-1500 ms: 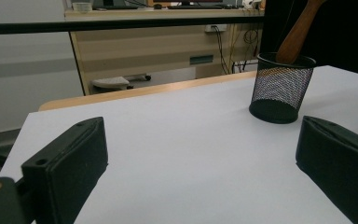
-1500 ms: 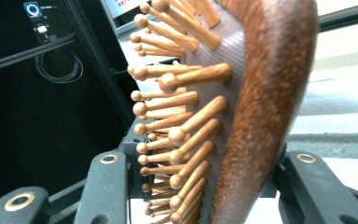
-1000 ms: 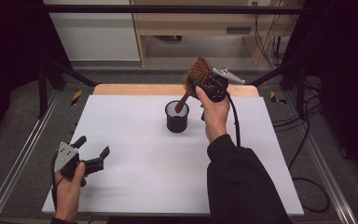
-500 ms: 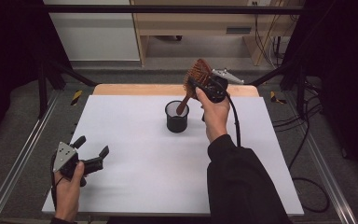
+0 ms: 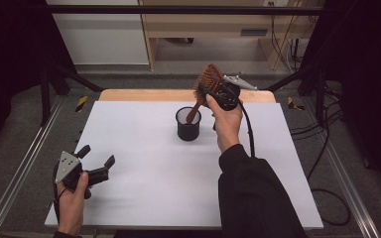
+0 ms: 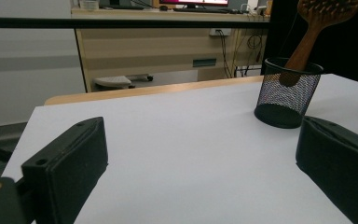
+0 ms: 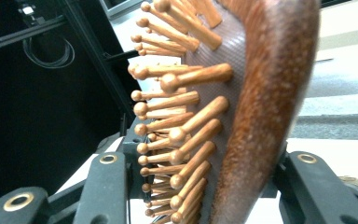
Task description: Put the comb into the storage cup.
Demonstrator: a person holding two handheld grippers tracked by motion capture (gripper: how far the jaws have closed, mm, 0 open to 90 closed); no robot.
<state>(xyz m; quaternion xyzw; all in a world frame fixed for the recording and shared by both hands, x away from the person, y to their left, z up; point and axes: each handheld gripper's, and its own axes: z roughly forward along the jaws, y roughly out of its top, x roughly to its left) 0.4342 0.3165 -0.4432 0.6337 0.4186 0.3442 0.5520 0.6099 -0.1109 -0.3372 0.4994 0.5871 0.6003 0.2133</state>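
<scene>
- The right gripper (image 5: pixel 212 89) has its jaws clamped on the head of the wooden hairbrush (image 5: pixel 206 84), bristle pins on one side, wooden back on the other.
- The brush handle dips into the black mesh cup (image 5: pixel 188 124) at the bench's (image 5: pixel 144 163) far middle.
- The left gripper (image 5: pixel 93 166) rests near the front-left corner, jaws apart and empty.
- Step: seating the brush in the cup, judging by the handle already inside; next comes lowering, then letting go.

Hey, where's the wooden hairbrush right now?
In the high view the wooden hairbrush is toward the table's far edge, its head clamped in the right gripper and its handle angled down into the black mesh cup.
</scene>
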